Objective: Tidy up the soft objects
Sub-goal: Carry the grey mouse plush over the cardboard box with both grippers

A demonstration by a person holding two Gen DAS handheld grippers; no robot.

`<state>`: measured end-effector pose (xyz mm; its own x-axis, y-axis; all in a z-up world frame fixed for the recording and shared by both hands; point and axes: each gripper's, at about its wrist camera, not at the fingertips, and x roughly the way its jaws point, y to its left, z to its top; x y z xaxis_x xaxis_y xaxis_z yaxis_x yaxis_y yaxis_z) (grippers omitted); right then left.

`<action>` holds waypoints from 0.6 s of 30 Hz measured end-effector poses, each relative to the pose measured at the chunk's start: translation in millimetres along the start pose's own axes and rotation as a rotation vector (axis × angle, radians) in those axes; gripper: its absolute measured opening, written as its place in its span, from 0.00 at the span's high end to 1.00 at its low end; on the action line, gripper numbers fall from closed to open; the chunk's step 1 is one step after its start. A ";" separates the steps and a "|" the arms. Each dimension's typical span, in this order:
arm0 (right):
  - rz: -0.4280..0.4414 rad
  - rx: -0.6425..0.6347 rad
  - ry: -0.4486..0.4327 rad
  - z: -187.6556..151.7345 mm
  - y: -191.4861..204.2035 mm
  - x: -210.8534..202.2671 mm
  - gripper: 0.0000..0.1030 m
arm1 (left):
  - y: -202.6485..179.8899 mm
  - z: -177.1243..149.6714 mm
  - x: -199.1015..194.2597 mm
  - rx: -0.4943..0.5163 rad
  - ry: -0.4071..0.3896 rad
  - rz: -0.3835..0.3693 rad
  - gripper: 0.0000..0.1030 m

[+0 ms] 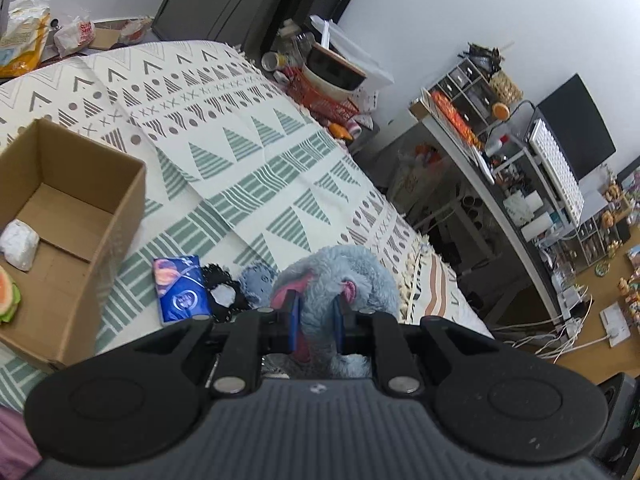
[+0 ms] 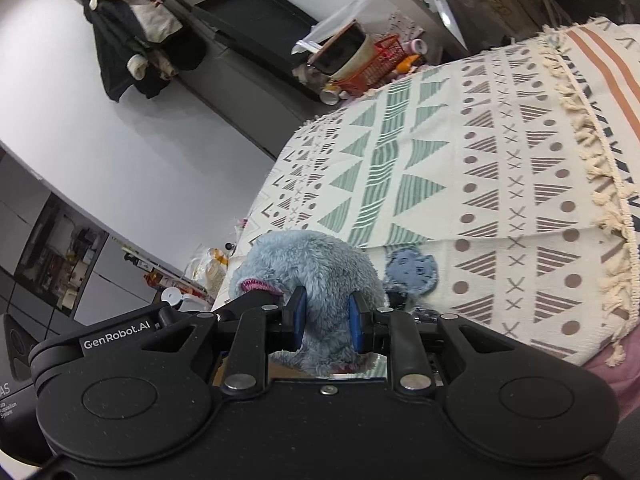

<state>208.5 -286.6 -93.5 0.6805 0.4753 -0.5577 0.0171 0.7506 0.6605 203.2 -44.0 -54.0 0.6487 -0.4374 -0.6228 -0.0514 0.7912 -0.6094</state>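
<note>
A fluffy blue plush toy [image 1: 348,272] with pink trim hangs just above the patterned bed cover [image 1: 240,120]. My left gripper [image 1: 316,320] is shut on it, its blue pads pressed into the fur. In the right wrist view the same plush toy [image 2: 316,264] is pinched by my right gripper [image 2: 326,320] too. A brown cardboard box [image 1: 92,144] stands open at the left on the bed, with a white soft lump [image 1: 20,244] and an orange-and-green soft piece [image 1: 8,292] inside. Both gripper bodies hide the plush's underside.
Next to the plush lie a blue packet [image 1: 182,290], a black-and-white soft item [image 1: 222,288] and a small blue fabric piece [image 2: 412,270]. An orange basket [image 1: 320,96] and clutter sit at the bed's far edge. A crowded desk [image 1: 480,152] stands to the right.
</note>
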 end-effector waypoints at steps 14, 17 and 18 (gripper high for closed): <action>0.033 -0.049 0.043 -16.5 46.3 32.8 0.79 | 45.6 20.7 -30.5 -0.056 -0.051 0.033 0.84; 0.039 -0.053 0.052 -20.3 54.4 40.0 0.78 | 55.3 26.0 -33.2 -0.073 -0.059 0.039 0.84; 0.040 -0.054 0.054 -21.4 57.0 42.4 0.79 | 58.2 27.6 -33.8 -0.076 -0.062 0.042 0.84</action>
<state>222.7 -213.8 -90.2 0.6394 0.5281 -0.5587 -0.0501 0.7538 0.6552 199.3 28.5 -54.8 0.6905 -0.3751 -0.6184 -0.1359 0.7725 -0.6203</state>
